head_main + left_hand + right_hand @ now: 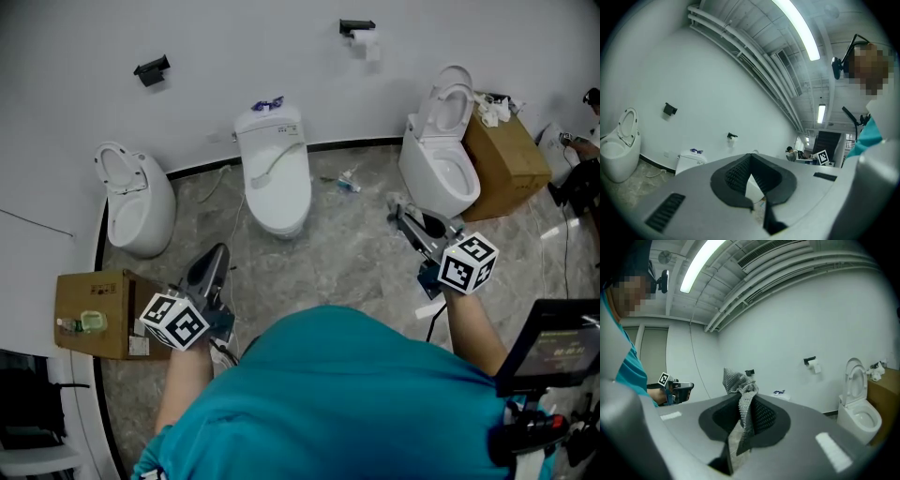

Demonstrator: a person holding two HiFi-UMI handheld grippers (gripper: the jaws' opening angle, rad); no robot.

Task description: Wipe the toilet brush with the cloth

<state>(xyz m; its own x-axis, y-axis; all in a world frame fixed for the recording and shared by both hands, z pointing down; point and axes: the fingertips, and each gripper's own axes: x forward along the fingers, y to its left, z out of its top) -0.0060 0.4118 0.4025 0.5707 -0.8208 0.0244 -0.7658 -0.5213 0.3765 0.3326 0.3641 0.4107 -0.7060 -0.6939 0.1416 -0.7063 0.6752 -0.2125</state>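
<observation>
A small item on the floor is too tiny to identify. The right edge cuts off a screen.

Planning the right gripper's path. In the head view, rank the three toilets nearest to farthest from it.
From the right gripper:
1. right toilet, lid up, just beyond the gripper on the right.
2. middle toilet, lid down, centre, against the back wall.
3. left toilet, lid up, far left, across the floor.
</observation>
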